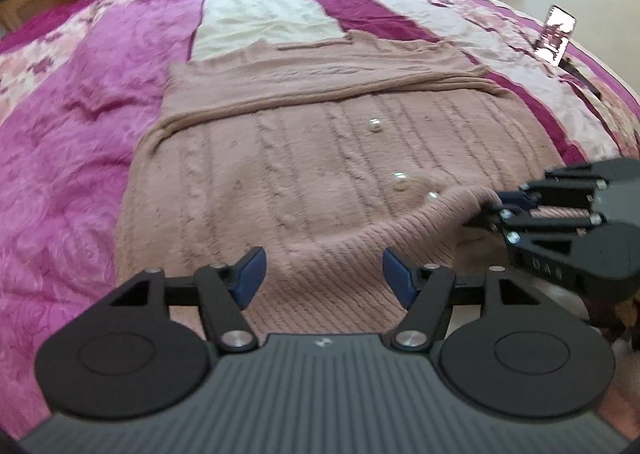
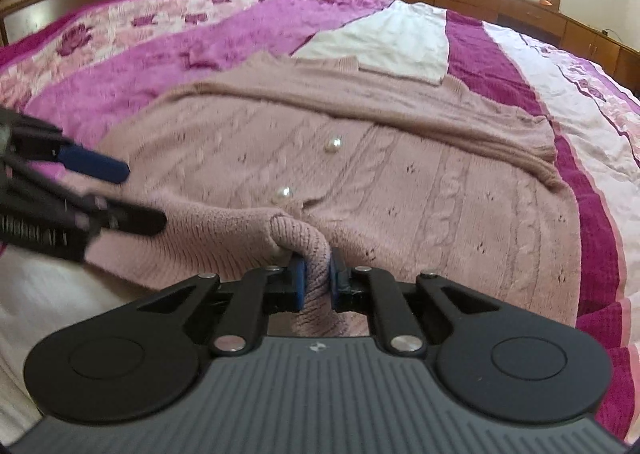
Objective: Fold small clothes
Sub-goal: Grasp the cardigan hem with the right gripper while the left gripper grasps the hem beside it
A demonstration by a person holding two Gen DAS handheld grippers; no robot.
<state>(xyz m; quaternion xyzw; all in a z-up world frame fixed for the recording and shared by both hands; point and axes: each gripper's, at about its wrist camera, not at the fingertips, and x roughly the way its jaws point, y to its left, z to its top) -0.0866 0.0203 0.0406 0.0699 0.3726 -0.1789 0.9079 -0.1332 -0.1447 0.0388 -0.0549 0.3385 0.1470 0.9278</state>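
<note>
Bed cover [image 1: 60, 173], pink-purple, under everything. Pink knitted cardigan [image 1: 300, 173] spread flat on it, white garment [image 1: 260, 17] just behind. Right gripper [image 2: 314, 278] pinching ribbed hem of cardigan, fabric bunched between pads. Left gripper [image 1: 324, 268] wide apart above hem, holding nothing. Pearl buttons [image 1: 400, 181] along front.

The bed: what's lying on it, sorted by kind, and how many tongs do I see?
Pink knitted cardigan: 1
White garment beyond it: 1
Pearl buttons showing on the cardigan, e.g.: 3
Phone-like object near the bed's edge: 1
Tongs: 2, the left open, the right pinching the cardigan's ribbed edge
Total: 8
</note>
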